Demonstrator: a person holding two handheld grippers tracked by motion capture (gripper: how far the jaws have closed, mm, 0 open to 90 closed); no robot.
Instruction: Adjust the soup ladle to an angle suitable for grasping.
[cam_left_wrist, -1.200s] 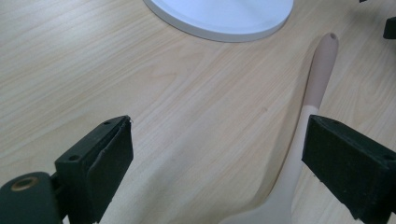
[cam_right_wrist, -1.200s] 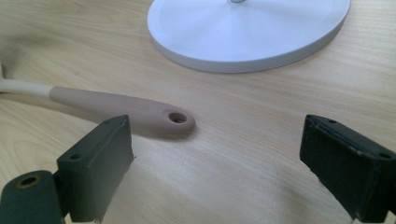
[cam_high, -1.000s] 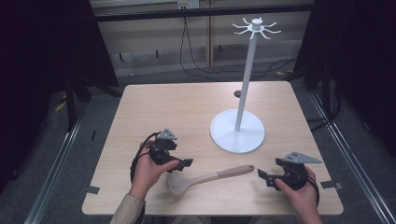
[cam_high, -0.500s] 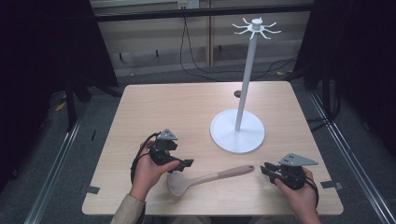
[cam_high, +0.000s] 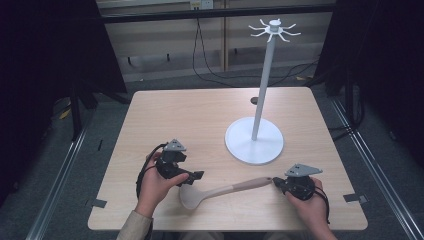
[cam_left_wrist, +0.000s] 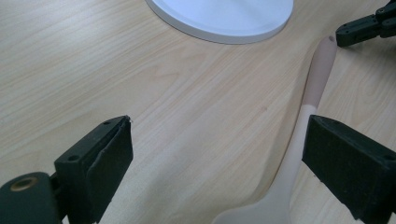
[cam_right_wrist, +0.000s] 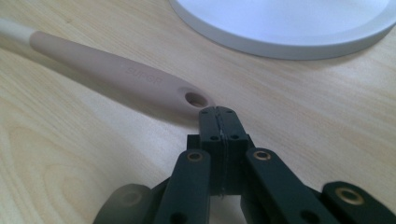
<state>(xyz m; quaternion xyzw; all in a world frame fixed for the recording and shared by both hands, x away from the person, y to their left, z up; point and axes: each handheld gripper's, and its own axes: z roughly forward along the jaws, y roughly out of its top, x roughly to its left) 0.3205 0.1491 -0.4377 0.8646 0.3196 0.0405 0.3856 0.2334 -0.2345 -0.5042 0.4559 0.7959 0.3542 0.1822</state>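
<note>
Two hand-held grippers flank a spoon on the table, low in the high view.
The spoon (cam_high: 227, 190) lies lower centre, bowl leftward. The right gripper (cam_high: 278, 184), jaws just closed together with nothing between them, sits at the handle's tip; the left gripper (cam_high: 196, 176) stands wide open beside the bowl. The white stand (cam_high: 254, 146) rises behind.

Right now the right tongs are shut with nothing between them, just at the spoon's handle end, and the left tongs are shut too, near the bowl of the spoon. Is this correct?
Not quite: the left tongs are open, as the left gripper view shows, with the spoon partly between their pads. The right tongs are indeed shut empty at the handle end.
</note>
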